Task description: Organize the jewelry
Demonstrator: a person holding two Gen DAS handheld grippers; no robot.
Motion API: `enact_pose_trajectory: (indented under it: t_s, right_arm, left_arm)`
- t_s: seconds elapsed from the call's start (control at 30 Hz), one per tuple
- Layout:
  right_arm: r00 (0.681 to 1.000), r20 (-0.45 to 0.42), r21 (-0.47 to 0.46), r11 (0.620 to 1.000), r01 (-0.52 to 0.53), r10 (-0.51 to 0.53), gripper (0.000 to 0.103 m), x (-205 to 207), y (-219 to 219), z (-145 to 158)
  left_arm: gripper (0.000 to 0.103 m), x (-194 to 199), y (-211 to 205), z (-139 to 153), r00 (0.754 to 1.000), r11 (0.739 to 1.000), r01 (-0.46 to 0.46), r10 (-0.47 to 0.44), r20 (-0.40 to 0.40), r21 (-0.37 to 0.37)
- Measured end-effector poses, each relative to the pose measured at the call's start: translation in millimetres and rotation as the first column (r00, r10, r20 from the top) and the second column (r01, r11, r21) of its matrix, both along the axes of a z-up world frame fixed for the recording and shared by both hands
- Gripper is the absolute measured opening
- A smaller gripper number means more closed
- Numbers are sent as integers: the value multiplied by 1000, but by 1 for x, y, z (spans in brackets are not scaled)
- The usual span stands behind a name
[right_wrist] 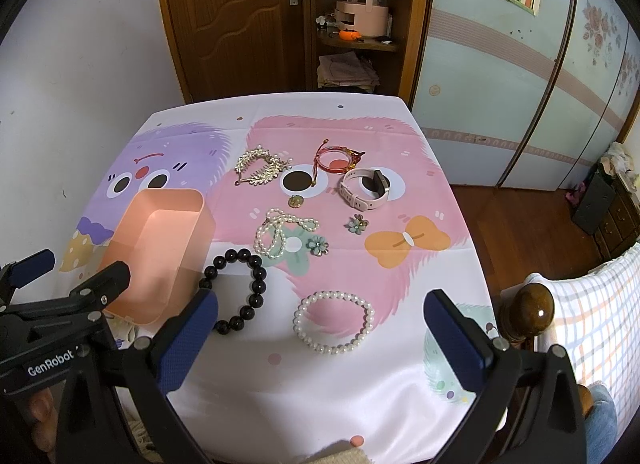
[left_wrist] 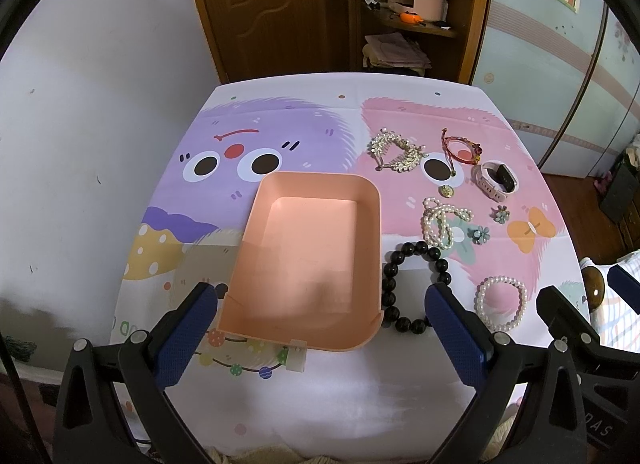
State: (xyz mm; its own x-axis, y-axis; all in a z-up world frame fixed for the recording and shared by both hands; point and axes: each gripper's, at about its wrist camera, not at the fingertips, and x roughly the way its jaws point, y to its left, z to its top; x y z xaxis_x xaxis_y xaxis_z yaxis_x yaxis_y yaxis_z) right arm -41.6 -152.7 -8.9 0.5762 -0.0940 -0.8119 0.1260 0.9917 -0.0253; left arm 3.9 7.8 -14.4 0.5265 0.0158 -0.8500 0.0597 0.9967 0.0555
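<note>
You are holding your left gripper [left_wrist: 320,328] and right gripper [right_wrist: 320,328] wide apart with nothing in them, so go down gently over the white pearl bracelet [right_wrist: 334,322] lying on the counter [right_wrist: 280,392] beside the empty pink tray [left_wrist: 316,260].

One pink tray [right_wrist: 160,248] sits on the desk [right_wrist: 280,376], and the jewelry beside it counts out as follows. There are two plain bead bracelets: one black bead bracelet [right_wrist: 236,290] and one white pearl bracelet [right_wrist: 334,322]. One longer pearl strand [right_wrist: 280,236] lies looped on itself. There are two small flower pieces [right_wrist: 318,244], one teal and one greyer, set apart from each other. One gold leaf-shaped ornament [right_wrist: 260,169], one red bangle [right_wrist: 336,159] with a cord, one small gold round pendant [right_wrist: 296,201] and one pink wristwatch [right_wrist: 366,187] complete the count. That makes nine loose pieces. Two tongs [right_wrist: 320,324] show, one per hand.
</note>
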Motion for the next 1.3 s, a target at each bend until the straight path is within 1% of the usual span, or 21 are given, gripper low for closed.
enact_pose_trajectory:
  t_s: [0.47,0.7,0.87,0.93,1.0,1.03,1.07,1.13,1.2,1.23,1.3]
  right_arm:
    - [1000,0,6,1000,-1,1,103,-1,0,-3]
    - [1000,5,25,1000,10,-10,103,-5,-1,-3]
    - [999,-5,57,998,35,-35,103,-2,-22,-6]
    - [999,-24,55,998,39,-38,102,0,-31,-10]
    - [998,-56,44,998,36,-34,100,1,-37,-18]
    - [997,-75,44,998,34,-31,96,3,-40,-22]
    - [995,-96,50,998,34,-29,93,4,-45,-27]
    - [988,-147,76,996,48,-36,88,6,-55,-38]
    - [979,-197,117,991,69,-45,84,6,-66,-51]
    - [976,-214,132,988,77,-47,82,6,-71,-57]
    - [966,-253,153,984,94,-53,76,6,-80,-69]
  left_arm:
    - [102,-2,0,0,1000,1000,-4,4,1,14]
    - [101,-2,-5,2,999,999,32,-33,-7,-2]
    - [101,0,-9,1,997,998,68,-68,-20,-18]
    - [101,3,-10,0,997,997,71,-71,-13,-18]
    - [101,4,-8,0,995,994,94,-93,21,-61]
    - [101,6,-6,2,994,990,109,-106,40,-89]
    - [101,8,-6,3,993,989,114,-110,48,-93]
    - [101,13,-8,5,991,989,129,-125,56,-74]
    - [101,19,-13,5,985,986,162,-160,58,-36]
    - [101,21,-16,4,982,983,181,-179,53,-22]
    - [101,29,-24,-3,973,973,228,-229,14,12]
